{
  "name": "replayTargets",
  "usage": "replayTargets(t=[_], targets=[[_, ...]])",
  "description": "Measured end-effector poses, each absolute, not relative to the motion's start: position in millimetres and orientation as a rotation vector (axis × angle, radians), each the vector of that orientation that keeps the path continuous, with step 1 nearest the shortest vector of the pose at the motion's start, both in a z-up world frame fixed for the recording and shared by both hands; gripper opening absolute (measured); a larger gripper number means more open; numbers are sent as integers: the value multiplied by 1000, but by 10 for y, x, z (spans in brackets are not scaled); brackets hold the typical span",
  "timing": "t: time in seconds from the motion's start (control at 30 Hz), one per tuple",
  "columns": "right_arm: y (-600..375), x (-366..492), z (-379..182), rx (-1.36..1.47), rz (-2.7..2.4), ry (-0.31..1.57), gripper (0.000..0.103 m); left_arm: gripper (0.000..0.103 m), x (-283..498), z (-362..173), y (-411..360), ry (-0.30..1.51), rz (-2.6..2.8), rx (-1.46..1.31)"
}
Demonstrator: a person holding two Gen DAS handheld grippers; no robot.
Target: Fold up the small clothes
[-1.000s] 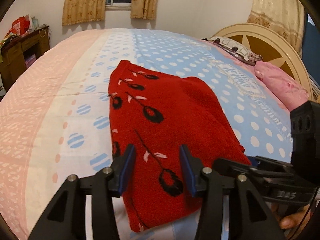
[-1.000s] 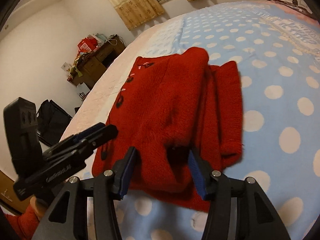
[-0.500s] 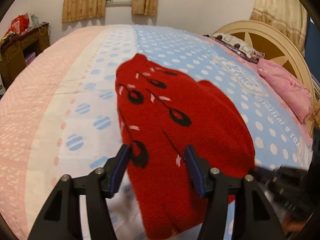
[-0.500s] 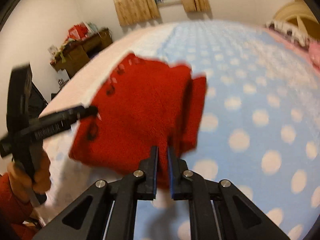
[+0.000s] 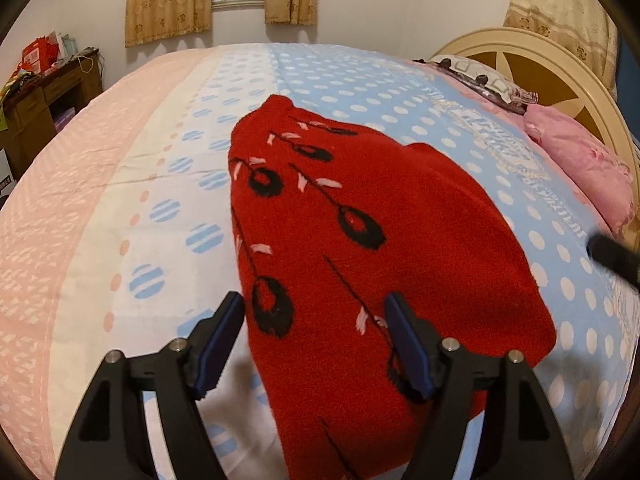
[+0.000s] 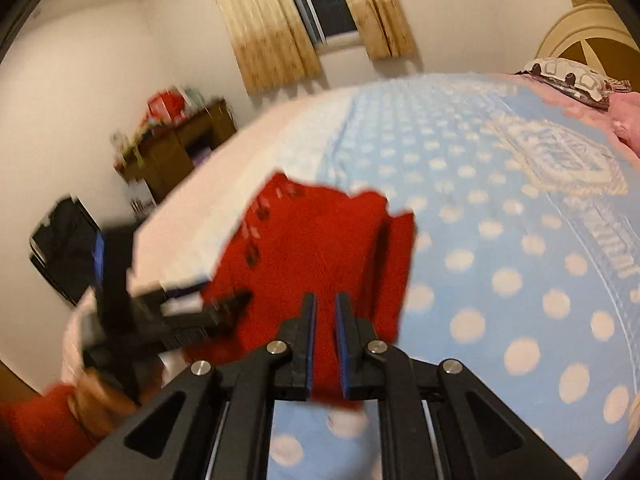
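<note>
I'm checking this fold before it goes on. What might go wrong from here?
The right gripper is shut on one edge of the red garment only, so the fleece may slip out or bunch unevenly. The left gripper is opening, pads not pressing the cloth, so nothing pins that side: the whole piece could drag across the bedspread.
</note>
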State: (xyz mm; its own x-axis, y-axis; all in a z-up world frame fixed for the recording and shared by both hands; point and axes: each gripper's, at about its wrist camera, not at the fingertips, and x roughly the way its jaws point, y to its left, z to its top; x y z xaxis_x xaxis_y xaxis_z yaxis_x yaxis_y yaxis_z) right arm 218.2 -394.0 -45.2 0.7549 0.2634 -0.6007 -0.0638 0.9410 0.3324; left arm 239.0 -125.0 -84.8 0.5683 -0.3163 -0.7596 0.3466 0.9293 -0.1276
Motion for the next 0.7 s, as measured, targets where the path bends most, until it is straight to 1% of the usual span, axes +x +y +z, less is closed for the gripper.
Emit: replayTargets(t=[0.2,0.3,0.33,0.37,0.47,0.7], targets=[[-3661,2926,-589,243,184,766,10,75,2391,-843,-1265,894,-377,41],[-3522,3280,-817,196,186,836,10,75,2409,-843,-1287,898,-372,54],[-3483,3360,-923,158,156,860,10,78,2411,-846,-1289,897,-371,60],[-3484,3406,-1022,128,112,871,10,82,2415,-848,-1289,894,-367,65],[-3591,3416,-1117,148,68,826,9,87,2446,-876,-1280,892,-364,65],[-3549,3399,-1120,102,19,795,10,89,2452,-854,-1294,887,-352,85]])
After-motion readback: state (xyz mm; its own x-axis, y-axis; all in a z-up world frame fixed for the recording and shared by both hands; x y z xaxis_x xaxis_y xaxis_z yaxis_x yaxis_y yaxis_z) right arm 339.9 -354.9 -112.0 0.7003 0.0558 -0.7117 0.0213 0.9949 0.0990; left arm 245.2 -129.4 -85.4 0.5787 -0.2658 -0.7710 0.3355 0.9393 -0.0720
